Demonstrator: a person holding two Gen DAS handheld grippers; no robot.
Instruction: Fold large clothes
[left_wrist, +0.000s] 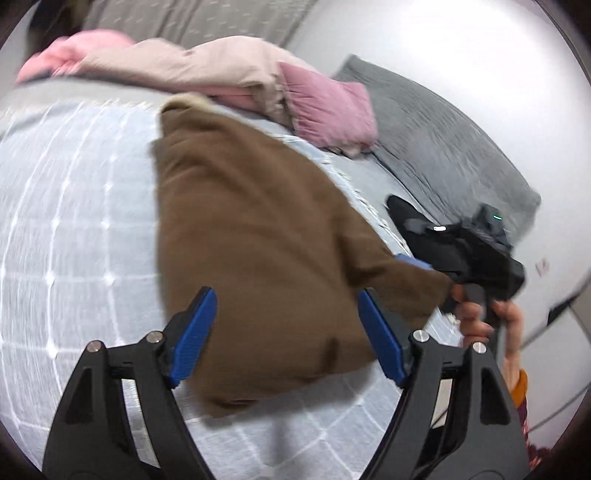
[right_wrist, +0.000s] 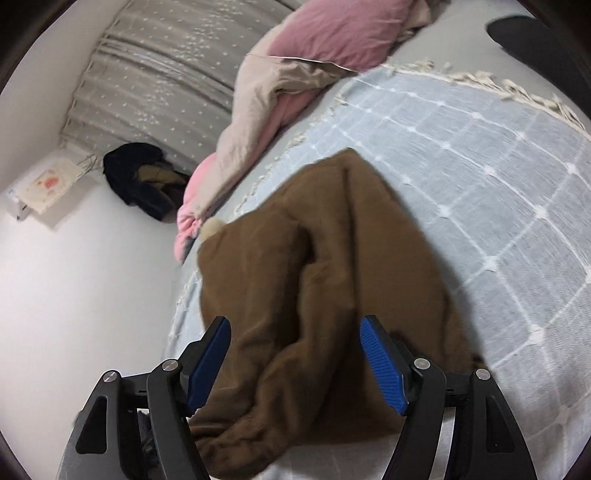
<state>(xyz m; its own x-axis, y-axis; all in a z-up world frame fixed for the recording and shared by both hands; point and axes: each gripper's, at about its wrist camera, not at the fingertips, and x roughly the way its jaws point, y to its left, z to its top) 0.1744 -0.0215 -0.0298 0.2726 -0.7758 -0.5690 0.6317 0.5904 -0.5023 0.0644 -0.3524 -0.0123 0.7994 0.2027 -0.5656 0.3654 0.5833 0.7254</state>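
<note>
Now, garment: the brown garment (left_wrist: 258, 236) lies folded on the pale blue checked bedspread (left_wrist: 74, 221), near the middle of the bed, a cream lining peeping out at its far end.
Left gripper: the left gripper (left_wrist: 286, 336) is spread wide, its blue pads (left_wrist: 192, 339) standing either side of the garment's near edge without pressing it; it has let go and grasps nothing.
Right gripper: the right gripper (right_wrist: 295, 363) is likewise spread, the cloth lying loose between its blue pads (right_wrist: 384, 363); in the left wrist view it sits at the garment's right corner, held by a hand (left_wrist: 476, 317).
Fold at risk: the near corner bunches into a thick roll in the right wrist view; released like this, it will probably spring open and leave the fold crooked.
Snag: the ribbed pads sit just beside the soft cloth, so I judge that pulling away at a slant could drag a layer along and undo the fold.
Bedspread: its loose weave and fringed edge (right_wrist: 480, 83) could catch a fingertip that dips too low.
Neighbours: the pink and beige bedding (left_wrist: 221, 70) at the far side and the grey pillow (left_wrist: 443, 147) to the right lie apart from the garment, so little trouble there.
Blur: both views are smeared, so fine creases cannot be told.
</note>
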